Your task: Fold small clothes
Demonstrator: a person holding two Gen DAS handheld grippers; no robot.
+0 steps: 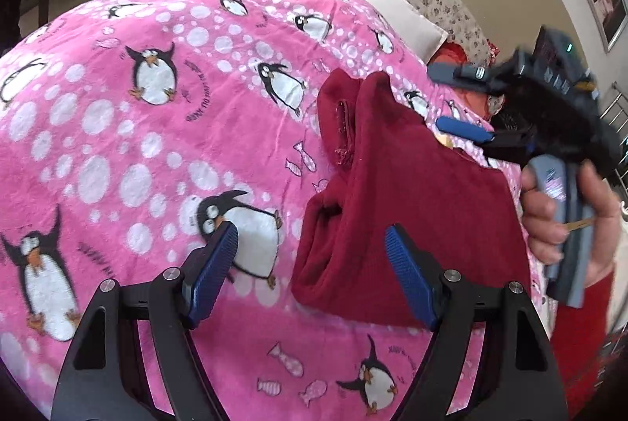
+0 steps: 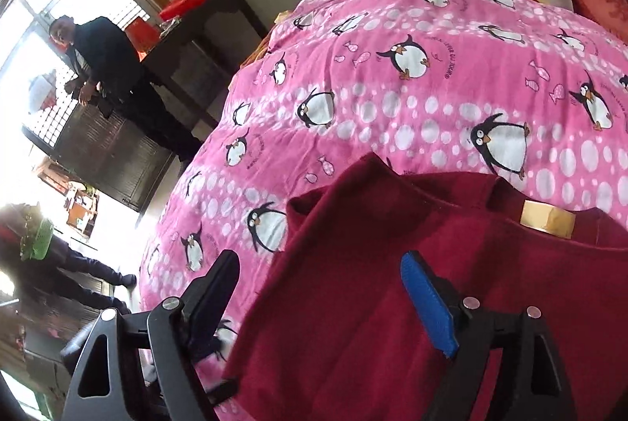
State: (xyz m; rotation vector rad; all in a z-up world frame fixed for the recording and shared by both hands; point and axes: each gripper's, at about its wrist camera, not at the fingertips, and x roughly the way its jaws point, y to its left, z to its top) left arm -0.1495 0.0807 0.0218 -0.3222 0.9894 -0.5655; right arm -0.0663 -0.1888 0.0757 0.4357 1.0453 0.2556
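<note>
Left wrist view: the left gripper (image 1: 312,252) hangs over the pink penguin blanket (image 1: 157,130), jaws spread wide, nothing between the pads. The dark red garment (image 1: 412,193) lies partly folded on the blanket, just right of centre, its near edge reaching the right-hand finger. The right gripper (image 1: 463,103) is at far right, blurred, jaws spread above the garment's far edge, held in a hand (image 1: 565,209). A white pillow (image 1: 396,13) lies at the far end.

Right wrist view: the right gripper (image 2: 320,287) stands above the dark red garment (image 2: 392,303), jaws spread, pinching nothing. A tan label (image 2: 547,219) shows at the neckline. A person in dark clothes (image 2: 106,68) stands far left by a dark table (image 2: 204,40).
</note>
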